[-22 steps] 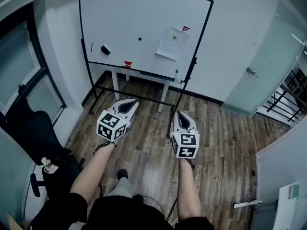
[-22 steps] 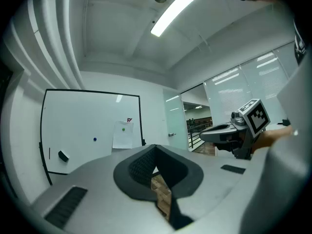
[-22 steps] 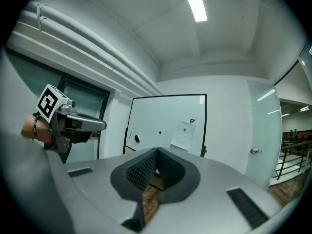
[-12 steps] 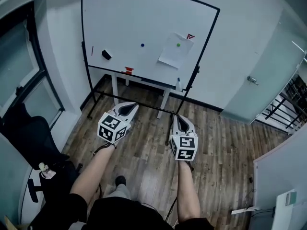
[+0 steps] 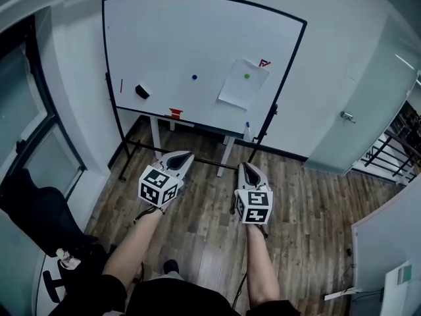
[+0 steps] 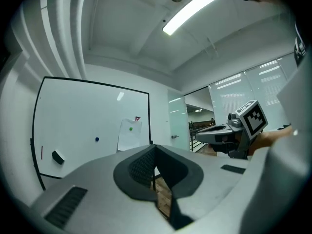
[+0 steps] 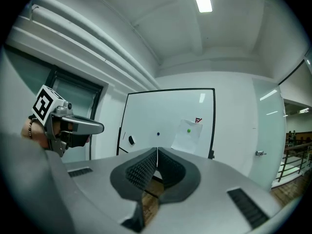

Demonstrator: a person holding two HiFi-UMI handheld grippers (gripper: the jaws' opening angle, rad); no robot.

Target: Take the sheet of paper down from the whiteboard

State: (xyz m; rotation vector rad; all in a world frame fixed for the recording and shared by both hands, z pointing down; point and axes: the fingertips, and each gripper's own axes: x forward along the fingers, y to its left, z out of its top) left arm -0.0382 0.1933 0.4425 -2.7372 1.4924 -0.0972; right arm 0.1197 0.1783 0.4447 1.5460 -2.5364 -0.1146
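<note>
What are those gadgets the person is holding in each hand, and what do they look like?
Two matching tools: the left gripper and right gripper have smooth light-grey shells tapering to a beak of two jaws lined with dark, cross-ribbed pads. Each carries a white cube printed with black square markers. The person wears dark short sleeves.

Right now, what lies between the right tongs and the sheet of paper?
Head view: wood floor, the stand's black crossbar and a blue-capped bottle at the board's lower edge lie between the right tongs and the sheet of paper.
</note>
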